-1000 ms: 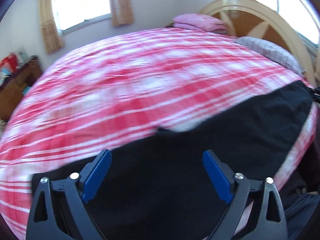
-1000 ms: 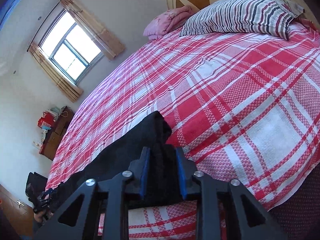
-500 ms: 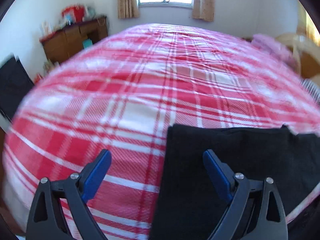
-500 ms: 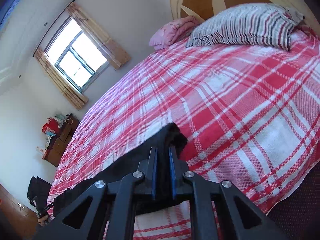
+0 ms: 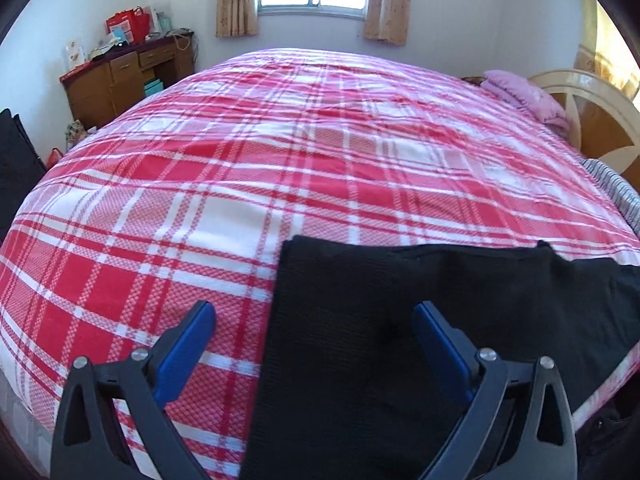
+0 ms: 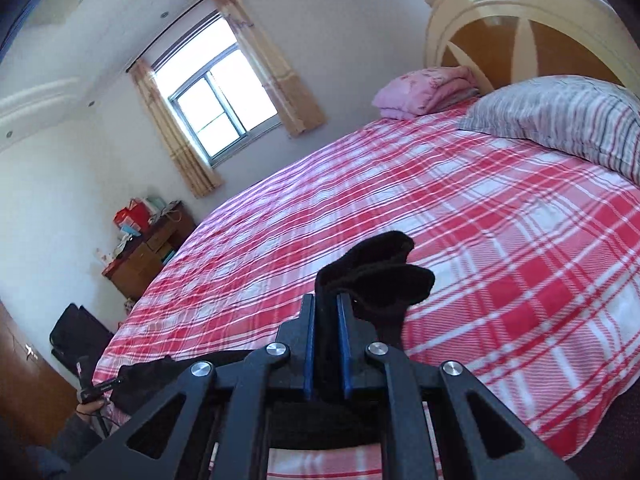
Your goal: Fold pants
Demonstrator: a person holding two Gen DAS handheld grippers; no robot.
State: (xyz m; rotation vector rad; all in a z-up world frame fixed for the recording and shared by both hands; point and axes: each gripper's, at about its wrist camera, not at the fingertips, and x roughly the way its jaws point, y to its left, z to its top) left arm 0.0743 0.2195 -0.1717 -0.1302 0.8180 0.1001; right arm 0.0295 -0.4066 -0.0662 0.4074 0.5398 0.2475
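Pants: black pants (image 5: 400,320) lying flat on the red plaid bedspread (image 5: 280,160), near edge.
Left gripper (image 5: 314,332): jaws wide apart, holding nothing.
Right gripper (image 6: 326,308): jaws clamped on a bunched pants end.
Writing: none legible.

The pants (image 5: 400,320) lie on the bed (image 5: 240,168) near its front edge; the pillow (image 6: 560,120) rests by the headboard (image 6: 520,32), the dresser (image 5: 120,76) stands beyond the bed's left side.

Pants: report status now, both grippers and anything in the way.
Left gripper open, hovering over black pants on plaid bedspread. Right gripper shut on bunched pants end, lifted. Striped pillow and pink blanket well clear.
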